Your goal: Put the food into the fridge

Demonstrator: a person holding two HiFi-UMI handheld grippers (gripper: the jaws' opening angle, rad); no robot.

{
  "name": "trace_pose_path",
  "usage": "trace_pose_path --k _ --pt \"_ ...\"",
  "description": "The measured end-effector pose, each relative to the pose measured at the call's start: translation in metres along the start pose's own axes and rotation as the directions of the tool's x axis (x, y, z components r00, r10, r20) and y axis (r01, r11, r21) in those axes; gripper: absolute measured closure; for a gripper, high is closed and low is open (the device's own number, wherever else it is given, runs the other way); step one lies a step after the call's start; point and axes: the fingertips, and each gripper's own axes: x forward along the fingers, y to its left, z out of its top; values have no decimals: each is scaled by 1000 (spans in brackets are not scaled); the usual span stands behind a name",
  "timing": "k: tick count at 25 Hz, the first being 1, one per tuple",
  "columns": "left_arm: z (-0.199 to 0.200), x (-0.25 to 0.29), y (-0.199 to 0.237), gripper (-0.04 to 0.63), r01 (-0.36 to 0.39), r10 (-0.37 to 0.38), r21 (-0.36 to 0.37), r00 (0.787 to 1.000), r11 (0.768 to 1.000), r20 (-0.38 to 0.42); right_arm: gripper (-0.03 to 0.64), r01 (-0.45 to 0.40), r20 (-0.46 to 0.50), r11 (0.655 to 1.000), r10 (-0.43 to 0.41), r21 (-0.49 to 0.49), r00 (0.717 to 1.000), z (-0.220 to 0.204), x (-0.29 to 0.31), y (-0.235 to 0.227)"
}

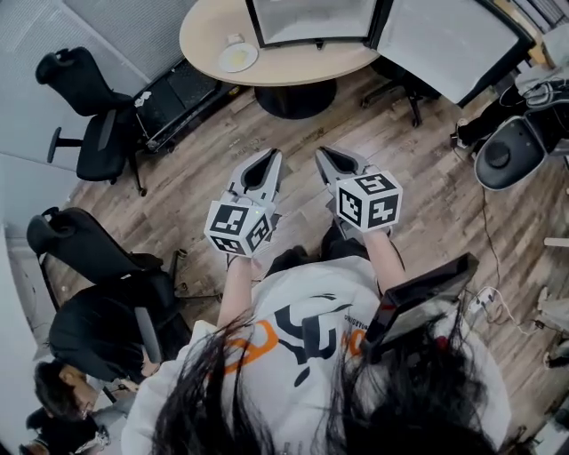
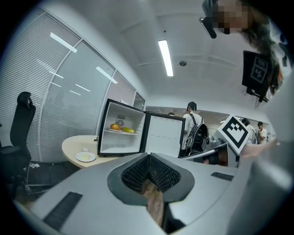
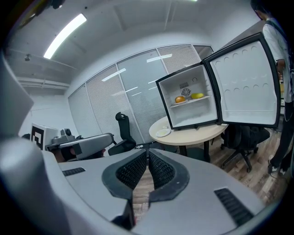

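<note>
A small black fridge (image 1: 311, 22) stands open on the round table (image 1: 209, 40), its door (image 1: 444, 44) swung to the right. On its shelf lie an orange (image 2: 115, 127) and a yellow fruit (image 2: 128, 130), which the right gripper view shows as orange (image 3: 180, 99) and yellow fruit (image 3: 196, 96). A white plate (image 1: 237, 57) with a pale bit of food sits on the table left of the fridge. My left gripper (image 1: 270, 159) and right gripper (image 1: 324, 156) hang side by side over the wood floor, short of the table. Both are shut with nothing between the pads.
Black office chairs (image 1: 93, 124) stand at the left, and a person (image 1: 67, 382) sits at the lower left. Another chair (image 1: 507, 151) and cables lie at the right. People (image 2: 192, 124) stand behind the fridge door. A pedestal (image 1: 296, 98) carries the table.
</note>
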Motion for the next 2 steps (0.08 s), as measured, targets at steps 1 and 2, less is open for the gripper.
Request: trace_pose_path --k 1,2 --pt "0 1 1 571 -5 5 0 1000 1000 1 589 -2 -2 1000 2 -3 1000 1 1 -1" --pt "1 1 1 571 -10 10 0 1000 1000 2 589 -5 -4 1000 5 -6 1000 1 1 -2"
